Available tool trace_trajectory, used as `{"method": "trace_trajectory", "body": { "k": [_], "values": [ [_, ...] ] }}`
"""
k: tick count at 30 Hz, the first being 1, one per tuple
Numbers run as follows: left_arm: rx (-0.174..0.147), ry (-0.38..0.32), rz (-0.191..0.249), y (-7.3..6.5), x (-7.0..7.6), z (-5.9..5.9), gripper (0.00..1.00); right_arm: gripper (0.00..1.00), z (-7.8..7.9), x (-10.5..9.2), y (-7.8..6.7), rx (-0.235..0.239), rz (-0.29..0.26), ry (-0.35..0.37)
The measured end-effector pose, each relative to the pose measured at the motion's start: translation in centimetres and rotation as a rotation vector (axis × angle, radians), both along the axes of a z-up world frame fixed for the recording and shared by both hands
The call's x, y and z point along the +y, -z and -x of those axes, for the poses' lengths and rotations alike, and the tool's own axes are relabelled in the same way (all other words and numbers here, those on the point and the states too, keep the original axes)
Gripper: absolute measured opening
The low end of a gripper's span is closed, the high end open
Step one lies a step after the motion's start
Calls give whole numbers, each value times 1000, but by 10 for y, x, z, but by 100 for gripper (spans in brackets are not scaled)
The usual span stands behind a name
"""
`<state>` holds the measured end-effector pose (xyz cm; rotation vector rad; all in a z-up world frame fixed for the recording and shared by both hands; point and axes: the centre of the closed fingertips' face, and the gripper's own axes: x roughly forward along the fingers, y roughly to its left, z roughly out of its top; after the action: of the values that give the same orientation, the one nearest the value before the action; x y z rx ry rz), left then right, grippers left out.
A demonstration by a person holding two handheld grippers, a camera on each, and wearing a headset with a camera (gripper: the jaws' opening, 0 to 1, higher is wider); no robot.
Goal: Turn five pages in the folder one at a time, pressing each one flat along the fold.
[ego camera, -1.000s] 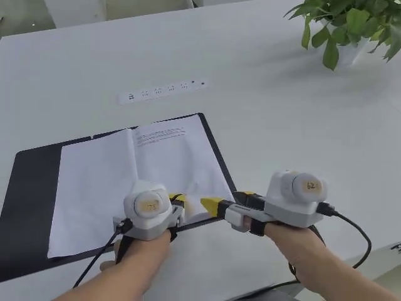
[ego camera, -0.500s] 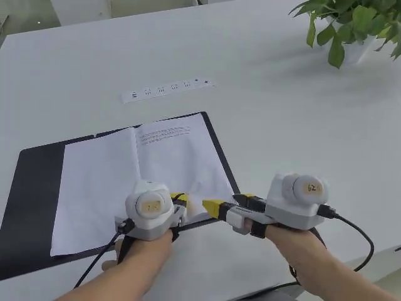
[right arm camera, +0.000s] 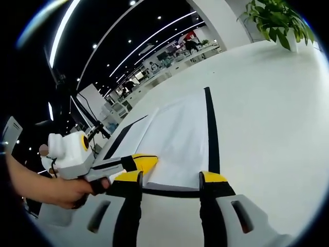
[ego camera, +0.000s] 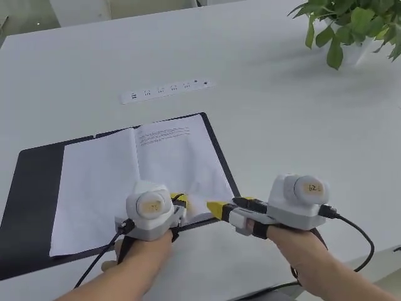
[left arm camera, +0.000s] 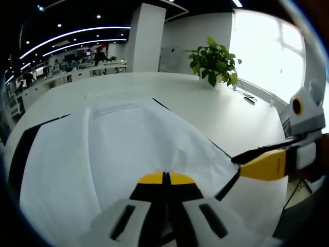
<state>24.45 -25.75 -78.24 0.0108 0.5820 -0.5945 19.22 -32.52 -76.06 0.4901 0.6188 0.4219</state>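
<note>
Versus half a second back: right gripper [ego camera: 215, 207] drifted slightly toward the near right. Left gripper [ego camera: 178, 200] and folder [ego camera: 31, 182] are unchanged.

Left fingers closed, tips together over the near right corner of the right page [ego camera: 178, 160], paper puckered just ahead. Whether they pinch paper, cannot tell. Right fingers open, spread at the folder's near right corner, aimed leftward at the left gripper, tips near it.

Folder lies open by the near edge of the desk [ego camera: 282, 119], left of centre. Long axis runs along that edge, right end skewed slightly farther. Fold runs near to far, printed lines at the far end.

Farther: power strip [ego camera: 164, 91] mid-desk. Potted plant [ego camera: 351, 25] toward the far right.
</note>
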Motion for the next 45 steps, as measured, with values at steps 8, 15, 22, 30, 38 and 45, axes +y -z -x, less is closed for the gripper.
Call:
{"method": "trace_trajectory", "body": {
  "k": [8,15,22,30,38,45],
  "values": [
    [1,-1,0,0,0,0,0,41,1,-2,2,10,-25,18],
    [-1,-1,0,0,0,0,0,37,2,-2,1,-19,44,-13],
    [2,-3,2,0,0,0,0,21,2,-4,3,-15,62,-18],
    [10,-6,3,0,0,0,0,4,-8,-13,13,37,46,72],
    [22,-1,5,-3,0,2,0,0,-8,-15,14,50,70,88],
    [32,16,-33,-8,16,12,8,0,-8,-15,0,31,52,87]
  ]
}}
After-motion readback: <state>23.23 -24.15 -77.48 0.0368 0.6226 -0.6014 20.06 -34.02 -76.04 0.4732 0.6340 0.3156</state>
